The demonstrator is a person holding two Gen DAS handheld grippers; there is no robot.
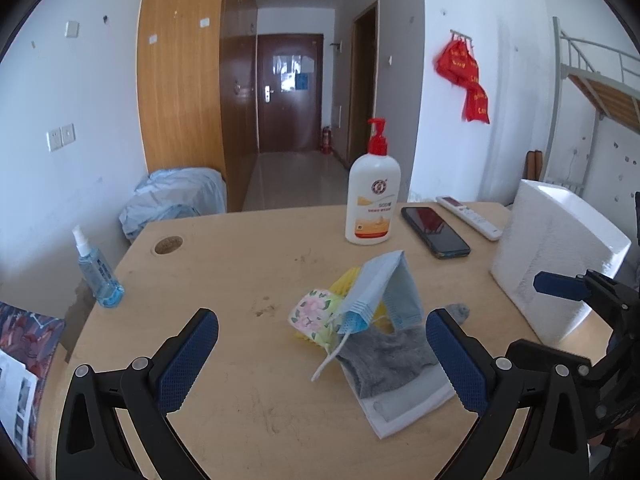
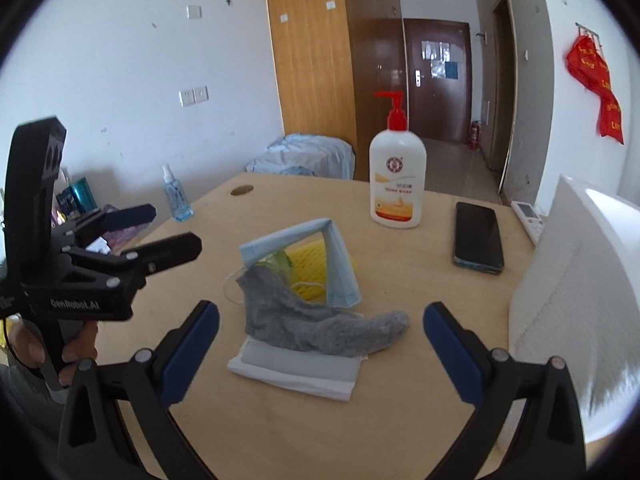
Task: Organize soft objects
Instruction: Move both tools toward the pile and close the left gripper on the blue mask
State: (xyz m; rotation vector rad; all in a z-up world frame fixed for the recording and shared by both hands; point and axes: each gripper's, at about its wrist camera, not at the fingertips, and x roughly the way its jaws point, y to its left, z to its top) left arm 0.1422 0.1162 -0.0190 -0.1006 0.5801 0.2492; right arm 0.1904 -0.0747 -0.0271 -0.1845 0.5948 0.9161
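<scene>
A pile of soft things lies mid-table: a grey sock (image 1: 384, 360) (image 2: 320, 328) on a white folded cloth (image 1: 404, 408) (image 2: 296, 372), a bent stack of blue face masks (image 1: 384, 292) (image 2: 336, 264), a yellow mesh item (image 2: 308, 264) and a floral cloth (image 1: 316, 308). My left gripper (image 1: 322, 344) is open, just short of the pile. My right gripper (image 2: 320, 340) is open, with the sock between its fingers. Each gripper shows in the other's view: the left (image 2: 160, 232), the right (image 1: 560, 284).
On the wooden table (image 1: 240, 280) stand a white pump bottle (image 1: 372, 204) (image 2: 396, 184), a phone (image 1: 434, 232) (image 2: 478, 236), a remote (image 1: 468, 216), a blue spray bottle (image 1: 98, 272) (image 2: 176, 196) and a white foam box (image 1: 556, 256) (image 2: 576, 300) at the right.
</scene>
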